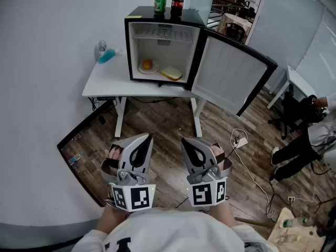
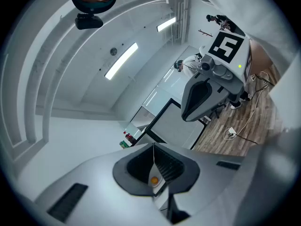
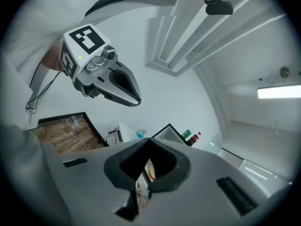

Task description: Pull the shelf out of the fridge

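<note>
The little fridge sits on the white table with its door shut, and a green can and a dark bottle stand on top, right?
Not quite: the head view shows the fridge door swung open, not shut. The rest holds: the fridge sits on the white table, with a green can and a dark bottle on top.

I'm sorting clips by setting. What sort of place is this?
Probably an office or lab room: a mini fridge stands open on a white desk, and a black office chair sits by another desk at right.

On table (image 1: 105, 83), fridge (image 1: 149, 12); atop, can (image 1: 160, 4) and bottle (image 1: 177, 5)
</note>
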A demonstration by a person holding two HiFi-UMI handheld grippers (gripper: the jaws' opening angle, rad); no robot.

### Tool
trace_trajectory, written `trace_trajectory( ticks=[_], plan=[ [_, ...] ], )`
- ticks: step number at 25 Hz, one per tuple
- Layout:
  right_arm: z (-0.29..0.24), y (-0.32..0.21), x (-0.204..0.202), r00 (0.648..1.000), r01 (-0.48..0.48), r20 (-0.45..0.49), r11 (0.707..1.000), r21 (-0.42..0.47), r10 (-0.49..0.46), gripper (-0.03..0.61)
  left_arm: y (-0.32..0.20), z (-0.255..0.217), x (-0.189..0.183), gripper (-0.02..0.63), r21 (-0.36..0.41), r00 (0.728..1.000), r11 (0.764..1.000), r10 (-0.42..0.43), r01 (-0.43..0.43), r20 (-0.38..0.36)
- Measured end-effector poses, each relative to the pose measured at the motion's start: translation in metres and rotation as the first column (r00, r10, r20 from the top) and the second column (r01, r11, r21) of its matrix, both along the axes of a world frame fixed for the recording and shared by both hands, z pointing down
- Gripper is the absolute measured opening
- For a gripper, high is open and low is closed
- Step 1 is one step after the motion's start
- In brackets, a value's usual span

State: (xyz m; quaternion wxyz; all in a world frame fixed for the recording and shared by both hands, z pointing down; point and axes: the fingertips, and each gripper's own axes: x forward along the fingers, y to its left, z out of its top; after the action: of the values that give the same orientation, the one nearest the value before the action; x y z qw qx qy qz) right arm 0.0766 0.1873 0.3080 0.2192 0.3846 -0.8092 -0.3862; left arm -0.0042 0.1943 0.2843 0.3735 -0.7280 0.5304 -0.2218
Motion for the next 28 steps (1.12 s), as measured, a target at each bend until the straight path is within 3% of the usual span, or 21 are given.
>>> trace_trajectory(
  ticks=[12,21,28],
  plan=[
    [0.002,-0.004,-0.009,1.000,0.004,-0.001,1.000,-0.002,-0.004,0.029,-0.007,0.000,-0.009,0.008,0.001,1.000,1.000,-0.002,0.002,-0.021],
    [0.001,-0.002,-0.023,0.998,0.020,0.052,1.000,0.000,-0.020,0.029,-0.007,0.002,-0.024,0.008,-0.003,1.000,1.000,0.005,-0.005,-0.023],
    [-0.004,-0.006,-0.041,0.996,-0.036,0.083,0.999,0.029,0.034,0.029,-0.007,0.002,-0.046,0.008,0.001,0.999,0.999,0.036,-0.036,-0.007]
  ],
)
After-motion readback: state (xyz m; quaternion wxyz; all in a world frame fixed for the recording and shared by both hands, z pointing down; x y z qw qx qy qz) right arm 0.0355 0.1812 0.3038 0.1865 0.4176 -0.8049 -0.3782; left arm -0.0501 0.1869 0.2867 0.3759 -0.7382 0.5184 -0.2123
